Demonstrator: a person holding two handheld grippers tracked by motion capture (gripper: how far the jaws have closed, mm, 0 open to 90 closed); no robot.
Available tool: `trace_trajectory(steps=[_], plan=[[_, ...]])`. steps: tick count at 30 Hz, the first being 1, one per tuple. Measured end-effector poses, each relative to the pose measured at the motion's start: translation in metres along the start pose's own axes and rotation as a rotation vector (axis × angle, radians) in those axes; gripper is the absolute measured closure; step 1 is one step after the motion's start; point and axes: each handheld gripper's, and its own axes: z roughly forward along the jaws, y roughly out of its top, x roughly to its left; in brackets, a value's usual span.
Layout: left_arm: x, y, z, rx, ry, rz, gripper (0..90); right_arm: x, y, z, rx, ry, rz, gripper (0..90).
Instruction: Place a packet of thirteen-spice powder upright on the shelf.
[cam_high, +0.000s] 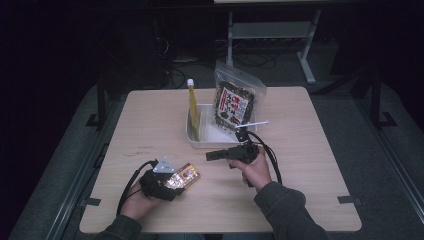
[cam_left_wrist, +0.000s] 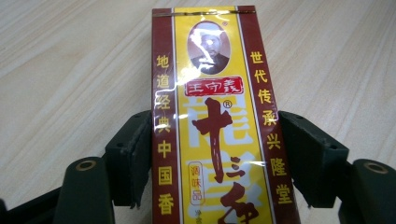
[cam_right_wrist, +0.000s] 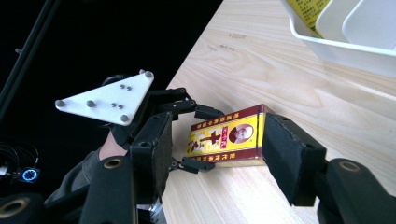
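A yellow and dark red spice box (cam_high: 186, 175) lies flat on the wooden table at the front left. My left gripper (cam_high: 175, 183) reaches over its near end. In the left gripper view the two black pads (cam_left_wrist: 133, 154) press on the box's (cam_left_wrist: 212, 93) long sides, so my left gripper (cam_left_wrist: 212, 154) is shut on it. The right gripper view shows that gripper (cam_right_wrist: 201, 138) with a finger on each side of the box (cam_right_wrist: 233, 135). My right gripper (cam_high: 212, 156) hovers mid-table, pointed left, and its jaws stand open (cam_right_wrist: 219, 154) with nothing between them.
A white tray (cam_high: 200, 143) stands behind the right gripper and shows as a white tray (cam_right_wrist: 336, 49) in the right gripper view too. In it are an upright yellow packet (cam_high: 192, 107) and a clear bag of dark snacks (cam_high: 234, 102). The table's left edge is near the left hand.
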Motion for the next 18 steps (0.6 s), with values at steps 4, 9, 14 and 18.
trace_trajectory(steps=[4, 9, 14, 18], plan=[[-0.001, 0.000, 0.000, 0.005, -0.001, -0.001, 31.6, -0.001, -0.002, 0.003, 0.013, -0.017, -0.001, 42.0], [-0.003, 0.003, -0.002, -0.004, 0.003, 0.014, 31.8, -0.002, -0.004, 0.007, 0.039, -0.033, -0.007, 42.0], [-0.008, 0.008, -0.006, -0.050, -0.009, 0.018, 31.8, -0.003, -0.006, 0.012, 0.058, -0.044, -0.009, 42.0], [-0.012, 0.011, -0.008, -0.075, -0.011, 0.031, 31.9, -0.004, -0.008, 0.018, 0.079, -0.051, -0.009, 42.0]])
